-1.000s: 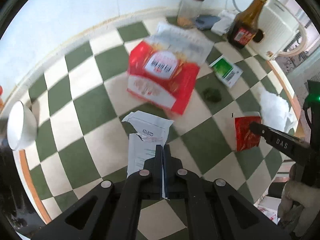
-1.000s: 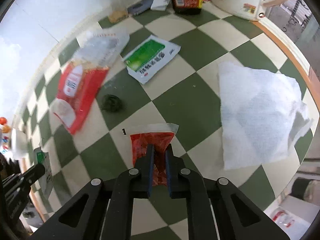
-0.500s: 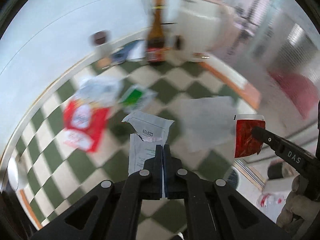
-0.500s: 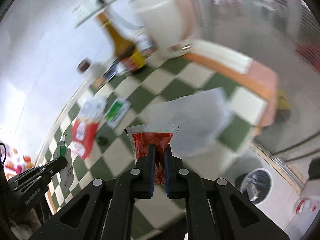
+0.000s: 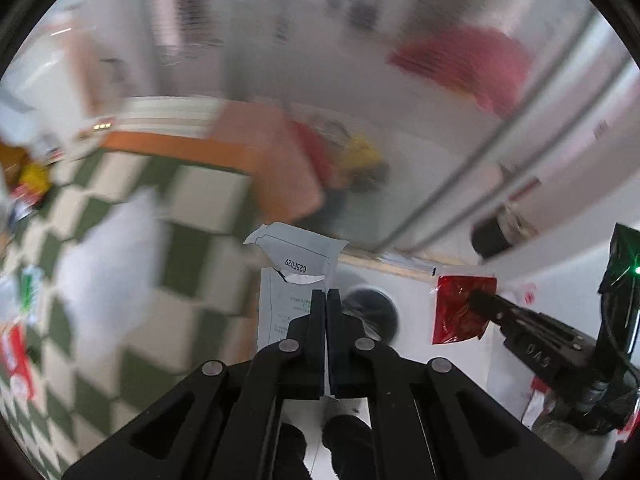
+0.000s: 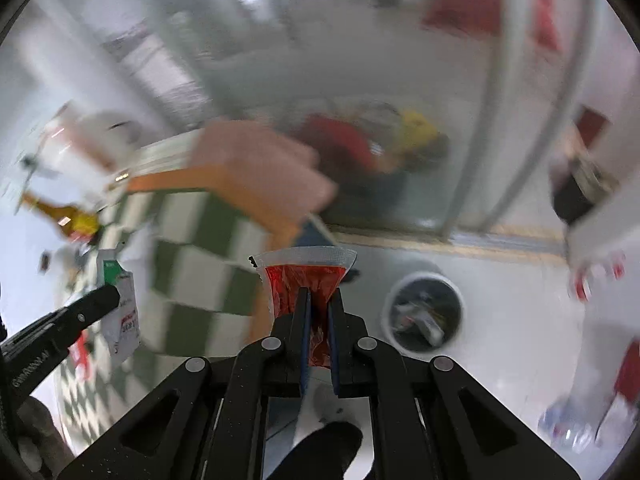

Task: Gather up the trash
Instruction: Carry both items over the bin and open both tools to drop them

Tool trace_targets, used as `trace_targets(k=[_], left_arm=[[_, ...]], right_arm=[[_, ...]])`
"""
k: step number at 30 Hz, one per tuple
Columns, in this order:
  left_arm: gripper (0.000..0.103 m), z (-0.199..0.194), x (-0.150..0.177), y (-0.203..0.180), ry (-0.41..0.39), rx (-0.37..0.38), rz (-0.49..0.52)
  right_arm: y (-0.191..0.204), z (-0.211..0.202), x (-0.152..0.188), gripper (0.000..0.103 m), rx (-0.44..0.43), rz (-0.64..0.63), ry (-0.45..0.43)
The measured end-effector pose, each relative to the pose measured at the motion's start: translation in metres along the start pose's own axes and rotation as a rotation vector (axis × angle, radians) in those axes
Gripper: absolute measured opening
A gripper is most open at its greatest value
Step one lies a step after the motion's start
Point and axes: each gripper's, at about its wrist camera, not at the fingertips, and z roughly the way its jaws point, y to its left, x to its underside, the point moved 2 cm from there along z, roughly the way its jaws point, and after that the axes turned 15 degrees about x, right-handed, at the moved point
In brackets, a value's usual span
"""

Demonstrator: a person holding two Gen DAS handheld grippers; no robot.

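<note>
Both views have swung off the checkered table and out over the floor beside it; a second ago each camera looked down on the tabletop litter. The background is heavily blurred, consistent with a fast sweep.

The waste bin, a round white-rimmed container with rubbish already inside, now shows on the floor, low and right of centre in the right wrist view. In the left wrist view it sits partly hidden behind the held paper.

The left gripper remains clenched on the torn white wrapper, which stands upright between the closed fingers, clear of the table.

The right gripper remains clamped on the red sauce packet, its clear sealed edge uppermost, held in the air above the floor, left of the bin.

Assessment: pick-up of both items is complete and the transfer is under way. Neither item is yet over the bin opening; release would be premature.
</note>
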Motion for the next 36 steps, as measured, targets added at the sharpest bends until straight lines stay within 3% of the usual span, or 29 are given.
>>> trace_targets(k=[6, 10, 15, 23, 26, 32, 34, 35, 36], left_arm=[[0.000, 0.132, 0.004, -0.048, 0.163, 0.057, 0.047], [0.000, 0.221, 0.019, -0.052, 0.253, 0.078, 0.026], [0.000, 0.334, 0.047, -0.041, 0.353, 0.086, -0.006], [0.000, 0.483, 0.102, -0.006, 0.474, 0.122, -0.071], [0.000, 0.515, 0.114, 0.005, 0.493, 0.135, -0.082], [0.004, 0.556, 0.129, 0.020, 0.548, 0.146, -0.099], [0.019, 0.552, 0.129, 0.025, 0.535, 0.128, -0.082], [0.055, 0.551, 0.128, 0.028, 0.525, 0.117, -0.079], [0.098, 0.548, 0.126, 0.031, 0.508, 0.108, -0.079]], right_arm=[[-0.104, 0.075, 0.015, 0.008, 0.071, 0.140, 0.094], [-0.164, 0.148, 0.034, 0.008, 0.107, 0.202, 0.162], [-0.205, 0.250, 0.062, 0.008, 0.096, 0.260, 0.235], [-0.223, 0.412, 0.107, 0.008, 0.052, 0.290, 0.331], [-0.219, 0.461, 0.123, 0.008, 0.053, 0.283, 0.362], [-0.213, 0.519, 0.142, 0.009, 0.034, 0.280, 0.415], [-0.211, 0.524, 0.145, 0.012, 0.035, 0.276, 0.430], [-0.210, 0.527, 0.146, 0.020, 0.039, 0.267, 0.435], [-0.209, 0.527, 0.147, 0.037, 0.042, 0.261, 0.431]])
